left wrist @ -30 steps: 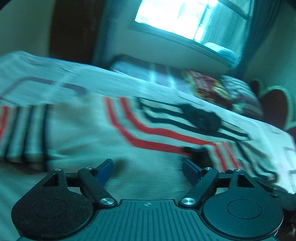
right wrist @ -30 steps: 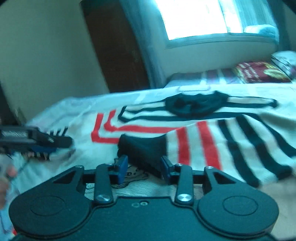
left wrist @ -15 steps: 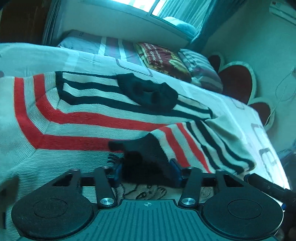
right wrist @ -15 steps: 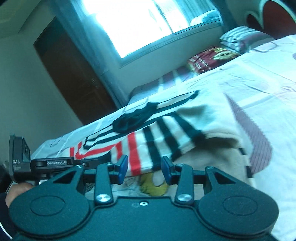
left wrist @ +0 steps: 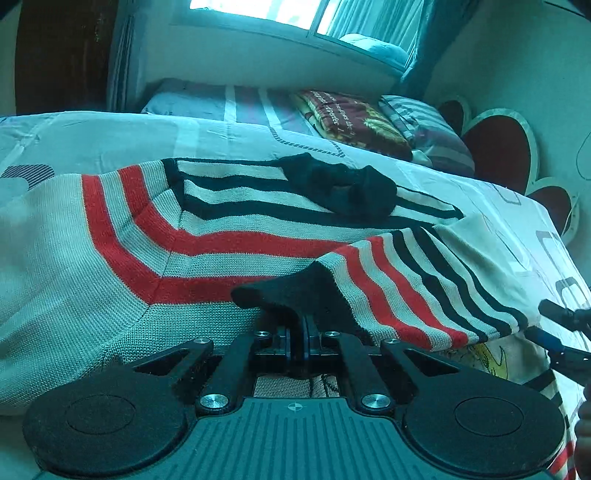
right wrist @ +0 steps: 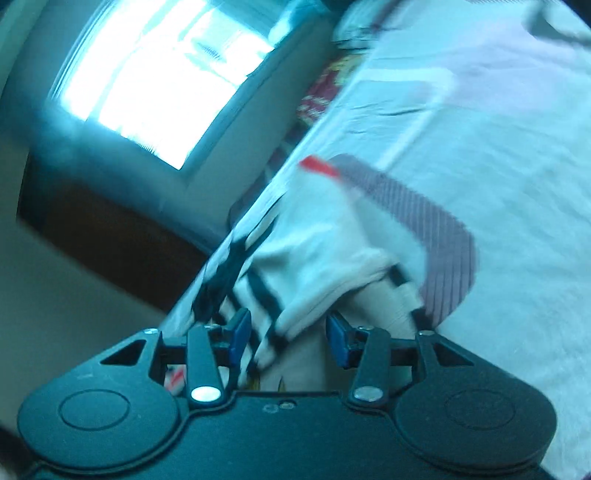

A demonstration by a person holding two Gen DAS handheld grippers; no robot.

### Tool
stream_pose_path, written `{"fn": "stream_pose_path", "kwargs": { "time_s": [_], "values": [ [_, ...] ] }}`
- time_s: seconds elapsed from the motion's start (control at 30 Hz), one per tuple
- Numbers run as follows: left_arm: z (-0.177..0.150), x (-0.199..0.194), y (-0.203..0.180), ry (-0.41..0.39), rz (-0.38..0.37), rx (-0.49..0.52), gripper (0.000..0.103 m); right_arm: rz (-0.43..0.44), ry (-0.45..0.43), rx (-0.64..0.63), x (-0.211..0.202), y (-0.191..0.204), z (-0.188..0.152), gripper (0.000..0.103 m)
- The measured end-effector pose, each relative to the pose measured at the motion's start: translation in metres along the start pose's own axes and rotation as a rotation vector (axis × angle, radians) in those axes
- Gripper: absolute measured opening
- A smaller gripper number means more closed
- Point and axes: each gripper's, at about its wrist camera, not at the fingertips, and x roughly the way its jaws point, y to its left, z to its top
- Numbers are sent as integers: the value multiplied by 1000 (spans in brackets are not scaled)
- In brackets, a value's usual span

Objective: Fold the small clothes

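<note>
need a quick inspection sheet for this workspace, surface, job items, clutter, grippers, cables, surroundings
Surface: bed with a pale printed sheet; nothing hard underneath in view.
Job's things: striped knit sweater spread on the bed, black collar up; one sleeve folded across the body, its black cuff at the near edge.
Clutter: folded blankets and pillows stacked at the far end.
Grippers: left gripper shut on the black cuff; right gripper open, sweater fabric between its fingers, that view blurred.
Cables: a thin cord hangs by the headboard; nothing seen on the bed.
Surroundings: bright window with curtains, dark wooden door, red heart-shaped headboard.
</note>
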Motion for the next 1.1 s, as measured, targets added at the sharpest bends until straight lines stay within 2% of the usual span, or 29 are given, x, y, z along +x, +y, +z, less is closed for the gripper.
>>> {"fn": "stream_pose_path", "kwargs": {
  "time_s": [0.1,0.13,0.17,0.23,0.3,0.33,0.4,0.5,0.57,0.6,0.63,0.67,0.7,0.73,0.77,0.8,0.87,0.9,0.97,1.0,1.03,1.07,1.1],
  "values": [
    [-1,0,0,-4,1,-5,6,-15,-20,86,4,-17,12,39],
    [-3,-5,0,-17,4,-3,6,-25,-19,88,6,-18,14,18],
    [-4,-9,-1,-29,4,5,6,-38,-25,54,6,-15,16,8],
    [-4,-10,-5,-15,35,29,6,-83,-47,-67,3,-3,15,7],
    [-9,-4,-8,3,75,38,6,-214,-26,-215,12,7,8,7],
    [-9,-3,-9,-3,87,42,6,-235,-35,-270,17,8,1,4],
    [-8,-3,-15,-3,113,61,6,-264,-47,-329,20,14,-4,4],
    [-10,-4,-16,-8,125,73,7,-272,-15,-329,21,18,0,7],
    [-11,-8,-14,-16,138,75,18,-248,34,-334,13,22,2,18],
    [-11,-10,-14,-17,163,92,41,-239,37,-363,6,27,2,20],
    [-12,-14,-16,-14,221,133,56,-238,17,-411,-2,33,1,21],
    [-13,-23,-19,-34,299,176,76,-238,-4,-462,-10,38,0,18],
    [-15,-34,-19,-82,346,203,77,-244,-24,-515,-17,43,1,17],
    [-14,-42,-19,-98,337,210,76,-243,-40,-556,-20,48,5,16],
    [-11,-47,-18,-107,310,189,71,-236,-48,-579,-19,49,10,16],
    [-8,-48,-21,-116,270,174,57,-232,-47,-589,-14,50,15,16],
    [-2,-39,-36,-106,193,194,45,-219,-35,-615,1,50,23,8],
    [0,-31,-44,-99,162,204,44,-217,-27,-643,11,50,23,7],
    [0,-9,-59,-81,124,222,43,-271,27,-686,34,47,19,4],
    [-2,5,-63,-47,136,226,43,-297,49,-693,44,40,15,2],
    [-5,18,-63,-19,162,236,46,-279,23,-693,44,36,12,1],
    [-7,19,-67,-43,183,257,49,-276,21,-697,43,35,10,1],
    [-4,18,-71,-29,200,266,49,-275,30,-704,42,36,10,1]
  ]
}}
